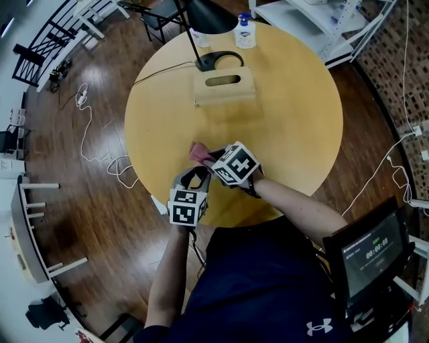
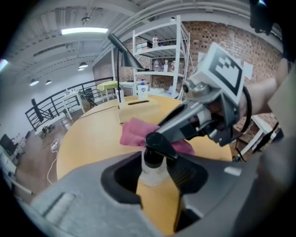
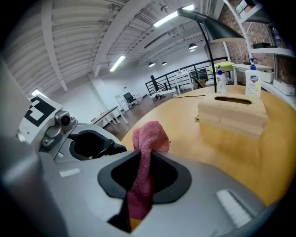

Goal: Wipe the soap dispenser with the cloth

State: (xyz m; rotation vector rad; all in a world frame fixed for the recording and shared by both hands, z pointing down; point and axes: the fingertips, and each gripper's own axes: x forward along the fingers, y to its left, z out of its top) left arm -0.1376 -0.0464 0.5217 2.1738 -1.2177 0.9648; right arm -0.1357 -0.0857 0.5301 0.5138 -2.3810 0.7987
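Note:
A small clear soap dispenser [image 2: 152, 170] with a black pump head stands upright between the jaws of my left gripper [image 2: 155, 178], which is shut on its neck. My right gripper [image 3: 143, 173] is shut on a pink cloth [image 3: 147, 139], whose bunched top sticks out past the jaws. In the head view both grippers sit close together over the near edge of the round wooden table [image 1: 288, 127]: left gripper [image 1: 194, 178], right gripper [image 1: 212, 159], cloth [image 1: 198, 151] just beyond them. In the left gripper view the cloth [image 2: 134, 132] hangs right behind the pump head, and the right gripper's arm reaches in from the right.
At the table's far side are a wooden tissue box [image 1: 224, 85], a black desk lamp [image 1: 209, 15] and another soap bottle [image 1: 245, 32]. White shelves [image 1: 315, 20] stand beyond the table. Cables lie on the wooden floor at left, and a monitor [image 1: 369, 251] is at lower right.

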